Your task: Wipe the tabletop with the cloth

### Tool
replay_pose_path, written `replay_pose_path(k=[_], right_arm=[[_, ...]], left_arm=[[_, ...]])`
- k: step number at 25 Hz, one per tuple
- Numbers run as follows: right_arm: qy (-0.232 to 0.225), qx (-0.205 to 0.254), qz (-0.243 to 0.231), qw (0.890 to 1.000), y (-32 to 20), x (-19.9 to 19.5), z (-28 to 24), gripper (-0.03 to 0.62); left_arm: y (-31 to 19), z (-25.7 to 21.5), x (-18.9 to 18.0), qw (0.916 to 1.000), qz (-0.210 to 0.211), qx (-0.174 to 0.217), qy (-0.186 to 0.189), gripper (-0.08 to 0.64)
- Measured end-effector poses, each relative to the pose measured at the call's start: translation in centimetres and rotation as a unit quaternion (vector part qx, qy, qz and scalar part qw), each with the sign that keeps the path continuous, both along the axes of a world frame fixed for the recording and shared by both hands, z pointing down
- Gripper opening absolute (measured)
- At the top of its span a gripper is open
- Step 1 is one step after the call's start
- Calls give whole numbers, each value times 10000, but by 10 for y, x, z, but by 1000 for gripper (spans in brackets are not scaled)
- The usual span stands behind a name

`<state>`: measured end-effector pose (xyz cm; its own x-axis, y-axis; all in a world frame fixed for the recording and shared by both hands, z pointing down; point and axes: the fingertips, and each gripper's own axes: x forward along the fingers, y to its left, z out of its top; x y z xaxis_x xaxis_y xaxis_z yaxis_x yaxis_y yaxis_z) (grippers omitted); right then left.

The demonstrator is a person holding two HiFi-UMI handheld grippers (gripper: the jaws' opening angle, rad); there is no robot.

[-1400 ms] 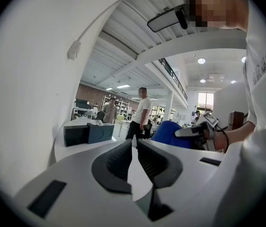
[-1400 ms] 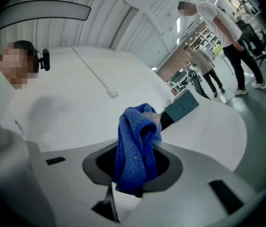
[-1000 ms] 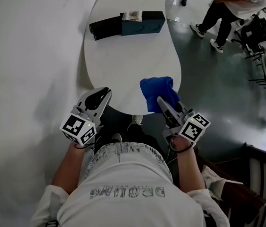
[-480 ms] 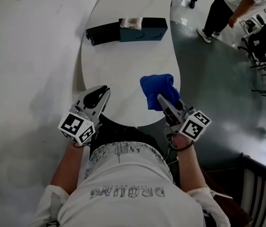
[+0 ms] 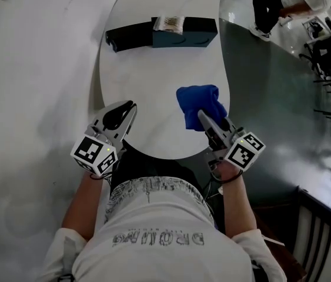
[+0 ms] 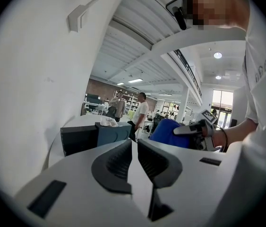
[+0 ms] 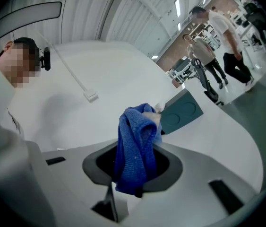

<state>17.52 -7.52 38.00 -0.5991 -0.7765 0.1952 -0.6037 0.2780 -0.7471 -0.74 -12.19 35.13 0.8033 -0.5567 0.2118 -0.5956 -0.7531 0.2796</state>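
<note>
Blue cloth sits pinched in the right gripper, bunched toward eleven o'clock on the tabletop; left gripper closed, empty.

Both bare forearms reach forward from the torso, the left forearm and right forearm roughly parallel. The left tool angles forward and slightly inward over the near edge of the worktop, its jaws drawn together to a thin slit with nothing between them. The right tool also angles inward, and its jaws are clamped on a bunched blue cloth.
</note>
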Motion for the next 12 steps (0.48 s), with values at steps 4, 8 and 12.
replay_pose_path(k=[4, 8, 12], right_arm=[[150, -81, 64, 9998, -21, -7, 9, 109], [268, -145, 90, 9995, -43, -19, 17, 109], [469, -203, -1, 9987, -65, -33, 29, 109]], left_arm=[[-19, 10, -5, 9999, 118, -73, 6, 54], [-40, 19, -13, 9997, 166, -174, 64, 54], [-59, 25, -22, 9996, 154, -226, 93, 55]])
